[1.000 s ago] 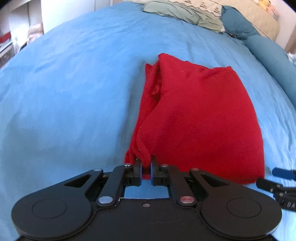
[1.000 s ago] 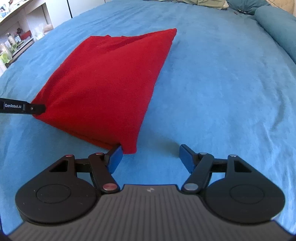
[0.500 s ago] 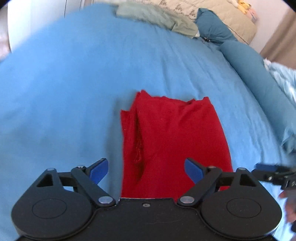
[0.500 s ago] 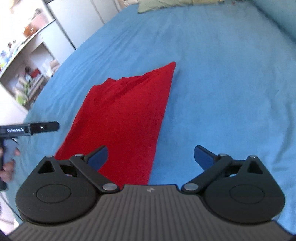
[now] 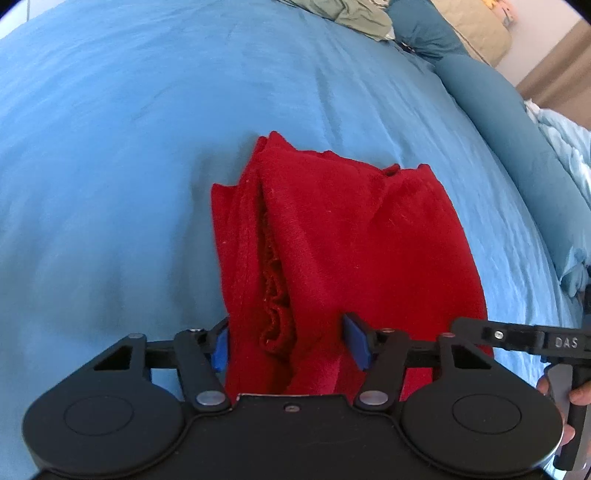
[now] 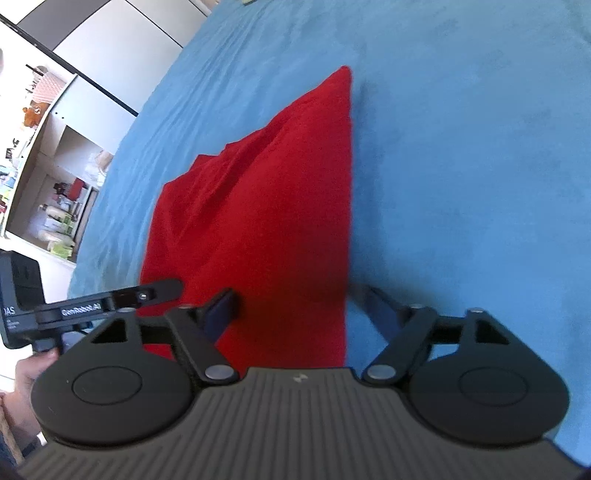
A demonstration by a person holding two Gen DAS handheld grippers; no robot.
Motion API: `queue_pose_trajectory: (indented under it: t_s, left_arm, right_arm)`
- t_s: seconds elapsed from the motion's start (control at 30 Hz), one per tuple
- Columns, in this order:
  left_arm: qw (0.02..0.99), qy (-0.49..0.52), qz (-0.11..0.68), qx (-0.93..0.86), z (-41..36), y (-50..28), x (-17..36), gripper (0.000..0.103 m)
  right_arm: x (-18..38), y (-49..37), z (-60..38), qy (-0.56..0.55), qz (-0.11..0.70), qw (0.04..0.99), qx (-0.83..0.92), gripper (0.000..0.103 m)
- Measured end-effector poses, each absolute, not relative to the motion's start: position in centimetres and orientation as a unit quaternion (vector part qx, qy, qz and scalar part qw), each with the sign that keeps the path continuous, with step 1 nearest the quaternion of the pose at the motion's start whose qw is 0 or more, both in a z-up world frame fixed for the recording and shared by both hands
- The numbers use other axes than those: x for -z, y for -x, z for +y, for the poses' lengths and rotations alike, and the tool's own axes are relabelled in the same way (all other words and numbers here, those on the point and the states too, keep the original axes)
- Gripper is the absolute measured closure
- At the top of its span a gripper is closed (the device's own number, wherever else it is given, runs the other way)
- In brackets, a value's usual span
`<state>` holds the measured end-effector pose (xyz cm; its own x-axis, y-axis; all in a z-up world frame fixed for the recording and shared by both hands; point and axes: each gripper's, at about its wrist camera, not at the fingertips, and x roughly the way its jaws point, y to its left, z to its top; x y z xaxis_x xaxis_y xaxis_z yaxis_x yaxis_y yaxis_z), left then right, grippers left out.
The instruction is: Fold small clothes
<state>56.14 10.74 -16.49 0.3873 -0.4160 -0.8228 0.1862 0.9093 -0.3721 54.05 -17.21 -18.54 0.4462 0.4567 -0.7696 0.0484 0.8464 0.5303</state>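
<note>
A folded red garment (image 5: 332, 236) lies on the blue bedspread (image 5: 110, 147); it also shows in the right wrist view (image 6: 266, 206). Its layered open edges run down its left side in the left wrist view. My left gripper (image 5: 288, 343) is open, its jaws straddling the garment's near left edge from above. My right gripper (image 6: 299, 310) is open over the garment's near right edge, one finger over the cloth and one over the bedspread. Each gripper shows in the other's view, the right gripper (image 5: 524, 339) and the left gripper (image 6: 110, 299). Neither holds anything.
Pillows and a green cloth (image 5: 354, 18) lie at the head of the bed. A rolled blue duvet (image 5: 517, 147) runs along the right side. White shelves with clutter (image 6: 55, 184) stand beyond the bed's left edge.
The left gripper let go of the garment's corner and opened. Both grippers rose, then moved down over the garment's near edge, jaws narrowing a little.
</note>
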Motion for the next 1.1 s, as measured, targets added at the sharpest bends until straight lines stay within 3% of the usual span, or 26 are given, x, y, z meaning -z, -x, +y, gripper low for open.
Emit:
queue_pose_trajectory:
  t_s: [0.1,0.17,0.23,0.37,0.7,0.97,1.0,1.03,1.1]
  left_arm:
    - [0.829,0.097,0.518,0.188,10.5,-55.9,16.2,0.059]
    - [0.831,0.092,0.515,0.188,10.3,-55.9,16.0,0.066]
    - [0.835,0.09,0.51,0.185,10.1,-55.6,15.6,0.07]
    - [0.846,0.078,0.499,0.173,9.3,-54.4,14.0,0.074]
    - [0.856,0.109,0.462,0.204,5.9,-45.1,8.8,0.076]
    - [0.842,0.078,0.493,0.206,-0.5,-36.5,11.6,0.075]
    - [0.84,0.076,0.501,0.195,-0.8,-36.0,12.2,0.072]
    - [0.841,0.071,0.504,0.183,-0.8,-35.8,12.6,0.071]
    - [0.855,0.049,0.493,0.152,-0.6,-34.9,12.5,0.051]
  right_arm:
    - [18.9,-54.6,-16.7,-0.251,0.514,0.811,-0.124,0.033]
    - [18.7,-54.6,-16.4,-0.245,0.511,0.815,-0.123,0.047]
    - [18.3,-54.5,-16.3,-0.241,0.505,0.82,-0.124,0.056]
    - [17.0,-54.0,-15.7,-0.239,0.489,0.83,-0.125,0.062]
    - [10.2,-46.0,-18.4,-0.217,0.471,0.848,-0.11,0.064]
    - [10.5,-36.0,-22.2,-0.159,0.511,0.841,-0.076,0.062]
    - [11.2,-35.3,-22.5,-0.152,0.516,0.84,-0.074,0.061]
    - [12.0,-34.7,-22.7,-0.144,0.52,0.839,-0.068,0.053]
    - [13.0,-33.8,-23.2,-0.13,0.532,0.836,-0.04,0.041]
